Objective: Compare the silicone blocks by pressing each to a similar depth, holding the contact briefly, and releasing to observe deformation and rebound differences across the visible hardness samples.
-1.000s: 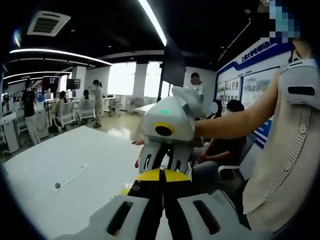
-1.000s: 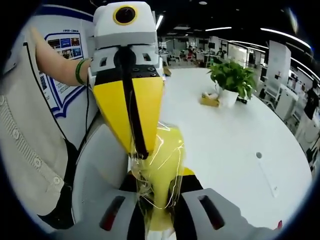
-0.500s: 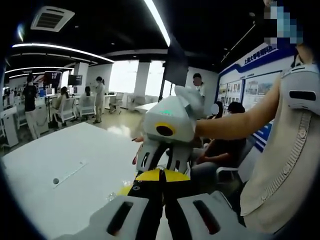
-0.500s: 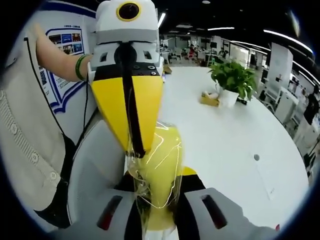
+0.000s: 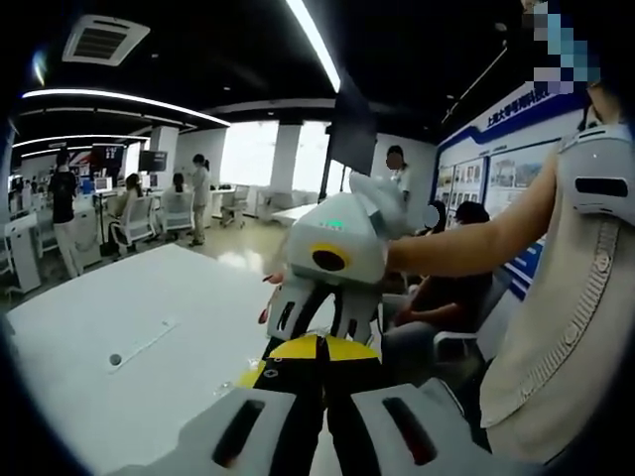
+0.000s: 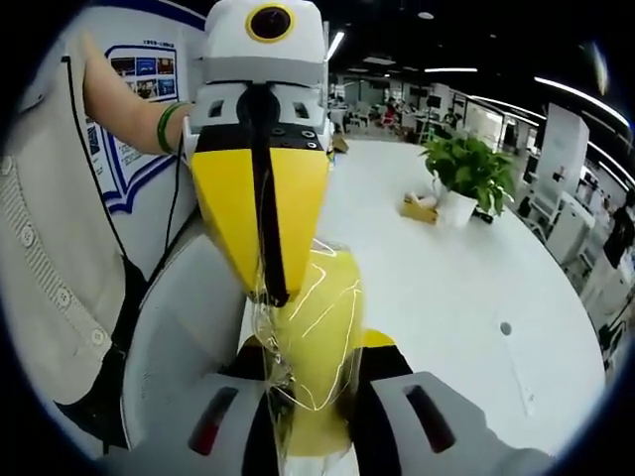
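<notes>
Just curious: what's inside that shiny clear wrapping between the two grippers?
A yellow silicone block sits inside the clear wrapping. Both the right gripper and left gripper cover its ends.

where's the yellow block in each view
Left gripper view: yellow block low centre, squeezed between both grippers, mostly hidden.
Right gripper view: block lower centre, in clear wrap, between the right gripper's fingers, the left gripper pinching its top.
Shared landmark: white table.

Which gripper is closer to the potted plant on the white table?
Neither clearly. Both grippers grip the same yellow wrapped block: the right gripper from below, the left gripper from above. The potted plant stands well beyond both, farther along the white table.
</notes>
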The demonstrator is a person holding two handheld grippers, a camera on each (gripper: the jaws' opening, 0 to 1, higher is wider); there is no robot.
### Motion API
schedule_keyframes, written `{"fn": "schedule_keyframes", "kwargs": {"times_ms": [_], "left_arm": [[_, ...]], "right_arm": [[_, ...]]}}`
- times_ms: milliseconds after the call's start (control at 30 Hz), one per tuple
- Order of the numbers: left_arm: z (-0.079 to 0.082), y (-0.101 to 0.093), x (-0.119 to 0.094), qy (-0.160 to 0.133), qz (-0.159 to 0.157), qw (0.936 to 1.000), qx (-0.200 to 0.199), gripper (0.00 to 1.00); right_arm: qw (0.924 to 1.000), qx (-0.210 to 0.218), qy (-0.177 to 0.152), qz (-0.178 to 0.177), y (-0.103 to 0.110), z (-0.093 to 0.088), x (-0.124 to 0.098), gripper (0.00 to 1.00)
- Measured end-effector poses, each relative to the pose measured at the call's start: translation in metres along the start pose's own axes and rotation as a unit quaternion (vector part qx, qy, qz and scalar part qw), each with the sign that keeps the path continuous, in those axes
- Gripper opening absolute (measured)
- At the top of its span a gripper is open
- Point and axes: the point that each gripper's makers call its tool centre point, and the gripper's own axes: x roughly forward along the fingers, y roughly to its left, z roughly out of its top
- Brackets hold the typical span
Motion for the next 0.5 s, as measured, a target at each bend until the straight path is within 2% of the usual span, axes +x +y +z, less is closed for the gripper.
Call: {"fn": "schedule_keyframes", "kwargs": {"times_ms": [500], "left_arm": [[-0.0026, 0.0017, -0.0017, -0.001, -0.001, 1.0, -0.006, 0.0]], "right_arm": [[1.0, -0.001, 0.008, 0.003, 0.0017, -0.0031, 0.002, 0.17]]}}
